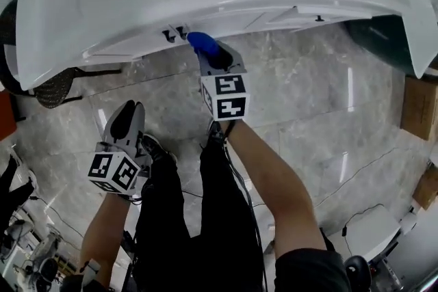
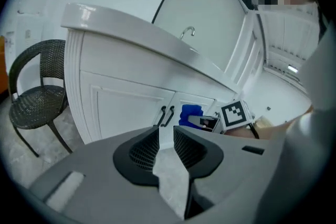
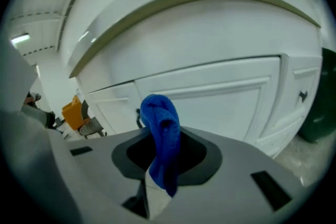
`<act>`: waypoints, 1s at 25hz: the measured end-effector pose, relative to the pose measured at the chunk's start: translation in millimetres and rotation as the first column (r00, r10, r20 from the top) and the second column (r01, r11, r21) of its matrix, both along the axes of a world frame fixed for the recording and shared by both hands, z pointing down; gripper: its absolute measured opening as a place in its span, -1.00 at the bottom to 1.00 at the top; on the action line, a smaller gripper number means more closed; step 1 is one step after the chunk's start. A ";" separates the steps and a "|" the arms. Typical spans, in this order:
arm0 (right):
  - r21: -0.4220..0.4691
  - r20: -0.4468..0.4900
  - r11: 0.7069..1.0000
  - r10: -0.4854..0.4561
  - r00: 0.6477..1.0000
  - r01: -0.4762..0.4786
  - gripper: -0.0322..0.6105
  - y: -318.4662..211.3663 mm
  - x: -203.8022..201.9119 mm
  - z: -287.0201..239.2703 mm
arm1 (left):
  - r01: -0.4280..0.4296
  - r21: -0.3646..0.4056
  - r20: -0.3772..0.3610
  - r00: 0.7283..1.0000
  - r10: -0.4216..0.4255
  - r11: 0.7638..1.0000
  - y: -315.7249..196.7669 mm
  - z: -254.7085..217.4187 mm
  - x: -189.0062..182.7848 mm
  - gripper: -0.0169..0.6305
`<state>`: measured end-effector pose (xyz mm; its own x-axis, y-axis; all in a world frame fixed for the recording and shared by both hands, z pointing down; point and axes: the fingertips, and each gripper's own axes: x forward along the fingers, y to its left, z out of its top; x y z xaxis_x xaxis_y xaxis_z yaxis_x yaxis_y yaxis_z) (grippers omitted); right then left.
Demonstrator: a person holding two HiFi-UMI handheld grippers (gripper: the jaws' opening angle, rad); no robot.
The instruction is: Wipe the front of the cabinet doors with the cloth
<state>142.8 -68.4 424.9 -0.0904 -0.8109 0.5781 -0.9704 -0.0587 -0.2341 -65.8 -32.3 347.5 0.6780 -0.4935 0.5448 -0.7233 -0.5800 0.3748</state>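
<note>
The right gripper pinched a folded blue cloth near white panelled cabinet doors; the left gripper gaped narrowly, empty

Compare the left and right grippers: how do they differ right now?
The right gripper is shut on the blue cloth; the left gripper has its jaws slightly apart with nothing between them. The right gripper is up close to the cabinet doors; the left gripper is held farther back from them. Both point toward those doors.
</note>
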 end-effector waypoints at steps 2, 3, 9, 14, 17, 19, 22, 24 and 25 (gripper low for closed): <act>0.039 -0.035 0.995 -0.089 0.995 0.091 -0.62 -17.6 -21.7 -16.3 | 0.048 0.011 -0.032 0.998 -0.047 0.999 -4.9 -21.9 3.4 -0.68; 0.051 -0.051 0.992 -0.116 0.992 0.119 -0.62 -25.7 -31.1 -19.5 | 0.062 0.013 -0.049 0.997 -0.062 0.998 -5.5 -31.1 4.3 -0.68; 0.095 -0.130 0.990 -0.095 0.987 0.107 -0.62 -49.4 -48.7 -29.7 | 0.071 -0.014 -0.113 0.991 -0.072 0.997 -4.2 -41.3 -10.3 -0.68; 0.137 -0.172 0.987 -0.057 0.983 0.081 -0.62 -52.6 -33.7 -19.2 | 0.040 -0.037 -0.101 0.994 -0.043 0.999 5.6 -22.7 -16.1 -0.68; 0.197 -0.188 0.975 -0.061 0.980 0.099 -0.62 -59.6 -22.7 -22.7 | 0.015 -0.057 -0.071 0.997 -0.019 0.998 13.2 -4.6 -14.1 -0.68; 0.221 -0.200 0.969 -0.067 0.977 0.112 -0.62 -54.7 -13.8 -23.5 | 0.007 -0.076 -0.047 0.999 -0.011 0.997 19.3 9.9 -9.9 -0.68; 0.225 -0.177 0.971 -0.036 0.984 0.076 -0.62 -46.1 18.8 -21.0 | 0.023 -0.086 -0.041 0.999 -0.026 0.996 22.6 18.3 10.9 -0.68; 0.208 -0.146 0.977 -0.004 0.989 0.035 -0.62 -37.8 53.1 -18.0 | 0.034 -0.081 -0.044 0.998 -0.037 0.996 27.6 19.8 34.7 -0.68; 0.196 -0.134 0.981 0.008 0.991 0.018 -0.62 -31.8 71.4 -16.1 | 0.038 -0.086 -0.048 0.998 -0.042 0.996 32.5 20.1 49.6 -0.68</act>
<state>214.2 -100.2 408.7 -0.0274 -0.9094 0.4151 -0.9939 -0.0197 -0.1089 -16.2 0.2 367.6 0.6857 -0.4741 0.5523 -0.7247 -0.5156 0.4571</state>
